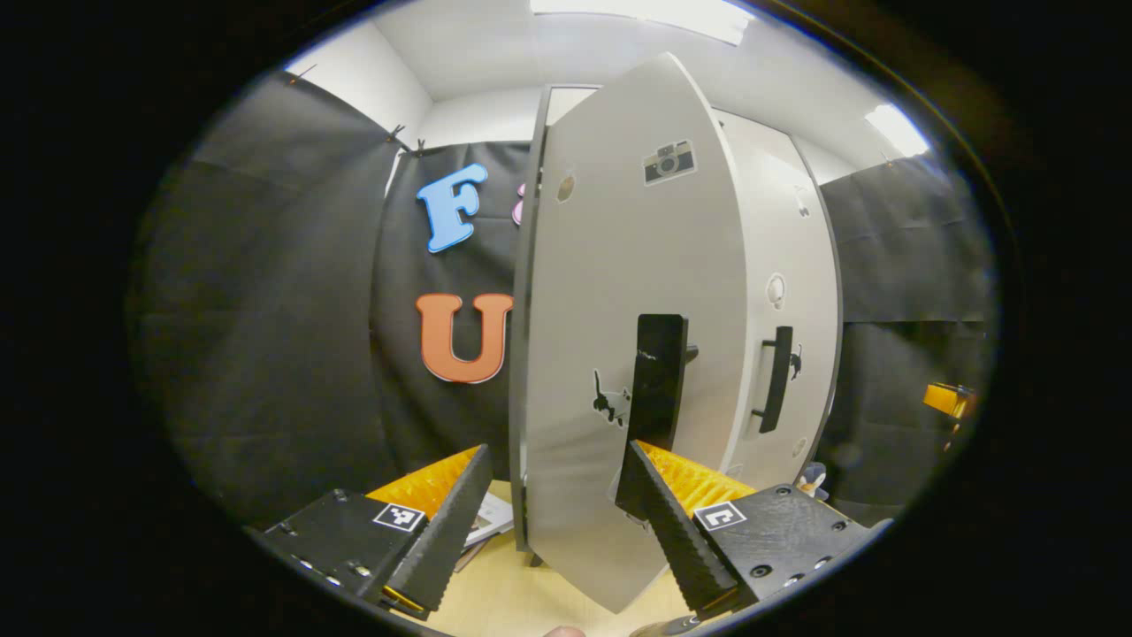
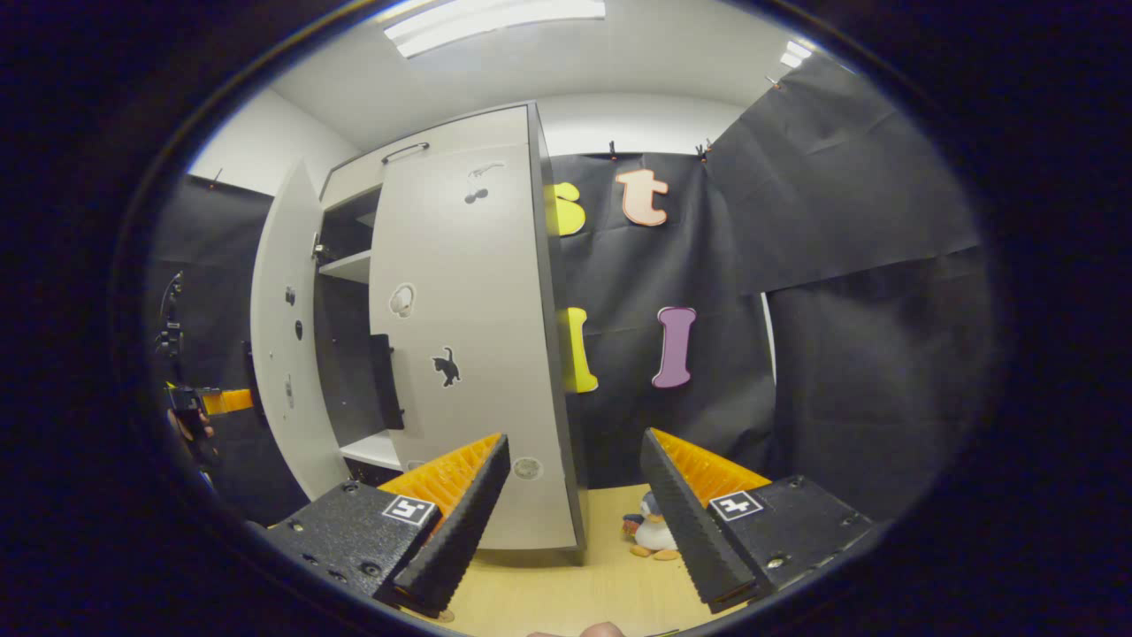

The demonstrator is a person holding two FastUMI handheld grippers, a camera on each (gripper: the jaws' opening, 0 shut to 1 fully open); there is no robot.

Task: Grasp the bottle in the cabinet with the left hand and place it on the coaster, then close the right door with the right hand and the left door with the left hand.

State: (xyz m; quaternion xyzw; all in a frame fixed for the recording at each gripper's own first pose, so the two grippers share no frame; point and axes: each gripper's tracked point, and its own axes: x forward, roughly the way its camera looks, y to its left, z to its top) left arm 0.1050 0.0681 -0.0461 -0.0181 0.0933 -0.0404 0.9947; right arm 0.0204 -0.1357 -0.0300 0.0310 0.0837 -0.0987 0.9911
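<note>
Left gripper view: the left tool (image 1: 553,495) stands released, its two fingers spread apart with the lower edge of the cabinet's left door (image 1: 619,292) between them. The right finger (image 1: 672,531) lies against, or just in front of, the door's face, directly below the dark left handle (image 1: 659,380); whether it touches cannot be told. The left door is partly swung out, its edge turned toward the camera, and bears a camera sticker (image 1: 669,162) near the top. Beyond it, the right door (image 1: 791,301) lies closed or nearly closed, with its own dark right handle (image 1: 776,379). A pale wooden worktop (image 1: 513,593) runs beneath the tool.

Right gripper view: the right tool (image 2: 575,504) is likewise released, fingers wide apart and holding nothing. Its left finger (image 2: 460,522) overlaps the lower part of the right door (image 2: 469,336) in the picture (contact cannot be judged). The left door (image 2: 283,336) stands open at the far left, and the gap between the doors shows a shelf (image 2: 349,265) in the cabinet (image 2: 354,181). A small penguin toy (image 2: 653,531) sits on the worktop (image 2: 584,584) beside the cabinet's corner. At the far left edge, a hand (image 2: 190,429) with the other tool is dimly visible.

The bottle and coaster cannot be made out from these angles.
</note>
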